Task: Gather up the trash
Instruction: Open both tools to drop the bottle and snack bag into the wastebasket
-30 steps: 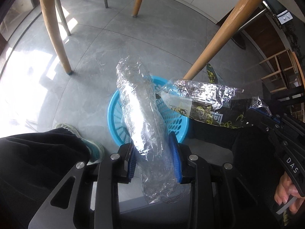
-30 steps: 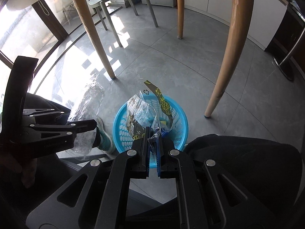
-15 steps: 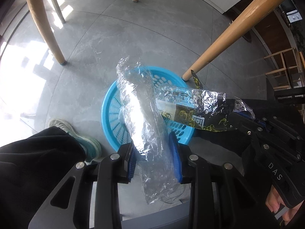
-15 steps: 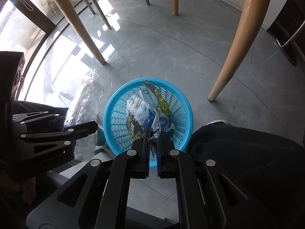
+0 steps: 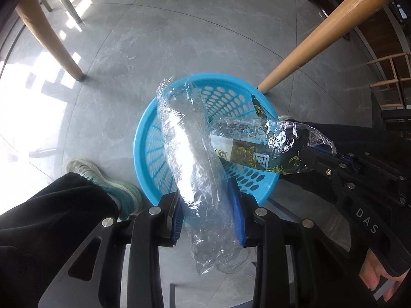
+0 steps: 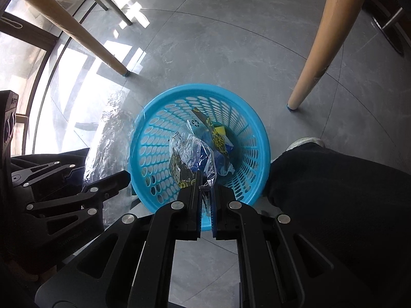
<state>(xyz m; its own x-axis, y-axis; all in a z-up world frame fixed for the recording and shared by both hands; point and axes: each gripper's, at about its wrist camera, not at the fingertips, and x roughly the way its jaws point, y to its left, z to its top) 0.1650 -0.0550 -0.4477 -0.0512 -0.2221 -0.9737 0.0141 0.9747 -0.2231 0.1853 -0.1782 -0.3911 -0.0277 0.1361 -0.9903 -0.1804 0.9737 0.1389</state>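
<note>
A round blue perforated basket [image 5: 143, 159] [image 6: 246, 118] stands on the grey tile floor below both grippers. My left gripper [image 5: 208, 210] is shut on a crumpled clear plastic bag [image 5: 187, 154] that hangs over the basket's near rim; it also shows in the right wrist view [image 6: 108, 138]. My right gripper [image 6: 205, 197] is shut on a clear wrapper with dark green and yellow print [image 6: 190, 159] [image 5: 257, 148], held over the basket's opening. Yellow and blue trash [image 6: 221, 141] lies in the basket's bottom.
Slanted wooden table legs [image 5: 321, 33] [image 5: 48, 41] [image 6: 323, 41] stand around the basket. The person's black trousers and a pale shoe [image 5: 108, 179] sit left of it, another shoe [image 6: 305, 142] right of it. Bright sunlight falls on the floor at the left.
Both grippers have moved down and forward over the basket, which now appears larger and nearer. Both still hold their plastic pieces.
</note>
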